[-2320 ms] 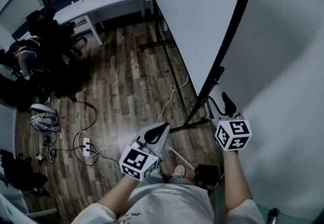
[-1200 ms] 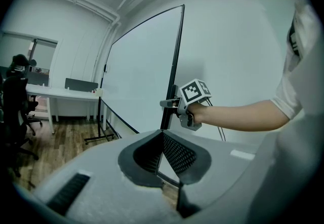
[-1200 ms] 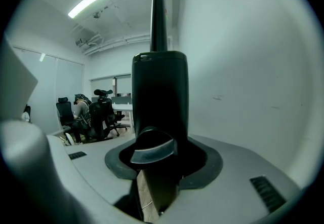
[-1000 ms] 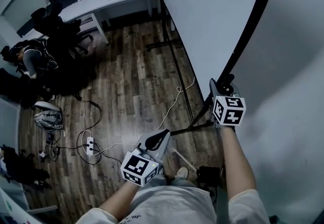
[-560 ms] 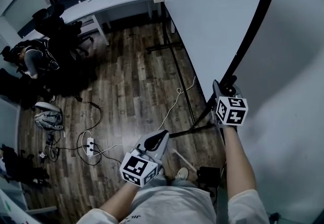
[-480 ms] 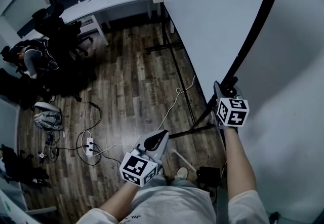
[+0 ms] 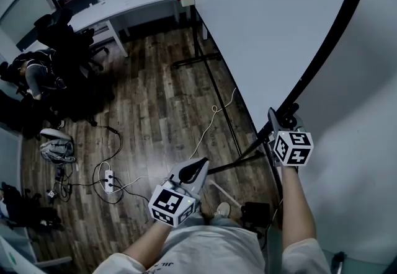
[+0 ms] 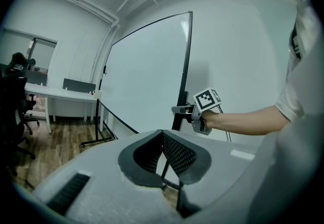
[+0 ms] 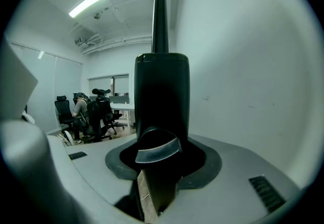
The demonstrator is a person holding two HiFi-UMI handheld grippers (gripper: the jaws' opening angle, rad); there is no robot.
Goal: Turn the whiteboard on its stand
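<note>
Two claws: the right claw (image 7: pixel 277 121) is clenched on the black frame (image 9: pixel 162 96) of the whiteboard (image 7: pixel 260 18), while the left claw (image 7: pixel 200 165) hangs clenched, empty, above the floor (image 7: pixel 155 99).

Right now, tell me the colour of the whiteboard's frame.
The frame is black, edging a white board surface; the head view shows it best.

Open wooden floor (image 7: pixel 161 99) spreads left of the whiteboard (image 7: pixel 260 31), littered with cables (image 7: pixel 214 119) and a power strip (image 7: pixel 105 178). The wall (image 7: pixel 366 161) crowds its right side. A desk (image 7: pixel 124 3) and chairs (image 7: pixel 65 37) close the far end.
</note>
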